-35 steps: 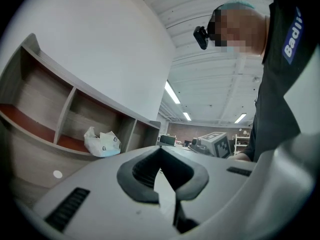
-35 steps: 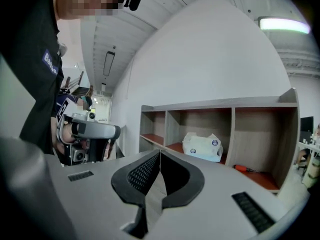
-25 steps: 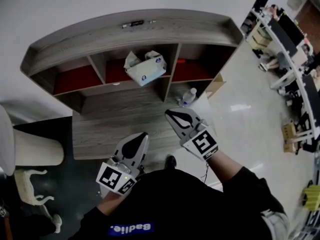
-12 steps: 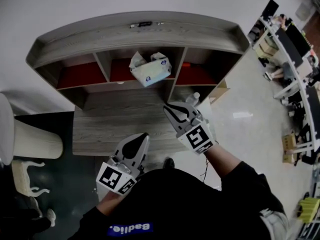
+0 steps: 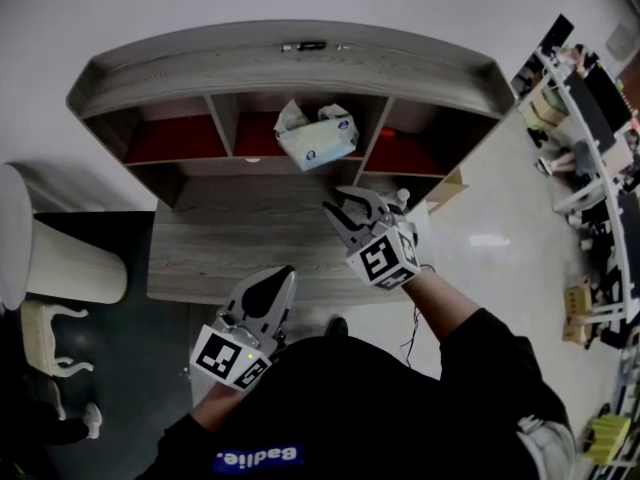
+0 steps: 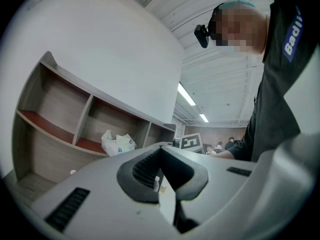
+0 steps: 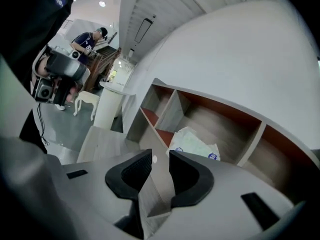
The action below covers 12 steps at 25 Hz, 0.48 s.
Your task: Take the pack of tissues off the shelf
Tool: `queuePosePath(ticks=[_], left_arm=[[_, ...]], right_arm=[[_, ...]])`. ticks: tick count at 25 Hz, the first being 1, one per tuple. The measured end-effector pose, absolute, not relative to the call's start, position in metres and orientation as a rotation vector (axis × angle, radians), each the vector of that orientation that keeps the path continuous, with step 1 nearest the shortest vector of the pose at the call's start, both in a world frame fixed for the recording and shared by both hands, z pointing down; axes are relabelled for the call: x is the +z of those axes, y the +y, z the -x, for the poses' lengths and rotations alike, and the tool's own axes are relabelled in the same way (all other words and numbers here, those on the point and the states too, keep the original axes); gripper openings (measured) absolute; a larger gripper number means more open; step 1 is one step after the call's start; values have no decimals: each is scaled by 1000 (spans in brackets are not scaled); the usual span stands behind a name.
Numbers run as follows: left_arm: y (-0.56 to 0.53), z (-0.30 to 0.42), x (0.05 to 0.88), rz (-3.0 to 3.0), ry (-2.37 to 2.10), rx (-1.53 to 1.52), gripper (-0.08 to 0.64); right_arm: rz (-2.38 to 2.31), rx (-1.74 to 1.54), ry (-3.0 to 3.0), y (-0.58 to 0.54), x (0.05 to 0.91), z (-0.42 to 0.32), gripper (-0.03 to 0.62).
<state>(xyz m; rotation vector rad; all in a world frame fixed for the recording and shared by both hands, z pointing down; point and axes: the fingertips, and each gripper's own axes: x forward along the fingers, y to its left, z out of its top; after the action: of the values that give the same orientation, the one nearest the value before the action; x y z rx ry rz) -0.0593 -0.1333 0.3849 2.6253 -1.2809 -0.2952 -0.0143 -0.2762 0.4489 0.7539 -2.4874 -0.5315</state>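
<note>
The pack of tissues [image 5: 318, 135] is white with blue print and lies tilted in the middle compartment of the grey wooden shelf [image 5: 250, 68]. It also shows in the left gripper view [image 6: 117, 143] and the right gripper view [image 7: 192, 145]. My right gripper [image 5: 345, 203] hovers over the shelf's low front ledge, just below and right of the pack. Its jaws are opening with nothing between them [image 7: 160, 159]. My left gripper [image 5: 286, 271] hangs back near my body, shut and empty [image 6: 161, 150].
A plastic bottle [image 5: 403, 198] stands on the floor by the shelf's right end. A white rounded pedestal [image 5: 65, 268] sits at the left. A small dark item [image 5: 305, 45] lies on the shelf top. Office desks [image 5: 590, 118] line the far right.
My right gripper has moved forward and left toward the middle compartment, and its jaws have parted. The left gripper has stayed in place.
</note>
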Motion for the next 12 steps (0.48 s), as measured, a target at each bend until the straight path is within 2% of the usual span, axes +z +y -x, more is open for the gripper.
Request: queuePosePath(ticks=[5,12], left_arm=[[-128,69,384,-2610,-1324,-299,2],[-120,80,386,-2586,-1370,-300,2]], right_arm=[[-712,-710,-2360,-294,452,23,167],[-697,-859,-2138,-324,472,26,195]])
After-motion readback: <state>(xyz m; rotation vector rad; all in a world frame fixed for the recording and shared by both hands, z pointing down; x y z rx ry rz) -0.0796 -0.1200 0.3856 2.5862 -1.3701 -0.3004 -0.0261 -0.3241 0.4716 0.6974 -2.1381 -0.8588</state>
